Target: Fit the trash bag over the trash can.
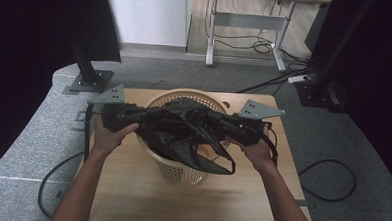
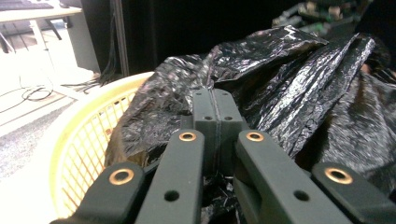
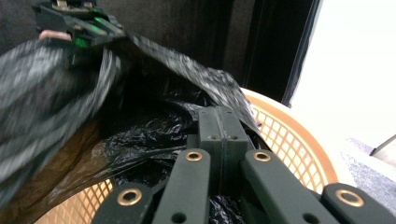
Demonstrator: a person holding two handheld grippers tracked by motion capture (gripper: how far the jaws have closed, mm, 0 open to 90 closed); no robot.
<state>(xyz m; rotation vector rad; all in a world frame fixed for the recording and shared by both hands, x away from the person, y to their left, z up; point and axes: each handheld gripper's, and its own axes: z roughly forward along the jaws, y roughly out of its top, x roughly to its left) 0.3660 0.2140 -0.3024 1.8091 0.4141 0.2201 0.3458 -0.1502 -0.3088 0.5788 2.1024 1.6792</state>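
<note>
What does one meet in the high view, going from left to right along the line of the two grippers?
Person's left hand → left gripper → black plastic bag over the yellow basket → right gripper → person's right hand.

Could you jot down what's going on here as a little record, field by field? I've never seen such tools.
Work in hand: fitting a black plastic bag into a basket
Basket: yellow mesh, upright on the wooden table
Left gripper: jaws shut, pinching bag film
Right gripper: jaws shut, pinching bag film
Bag: stretched between both grippers over the basket's mouth, one handle loop hanging over the front rim
Background: desk, floor cables
</note>
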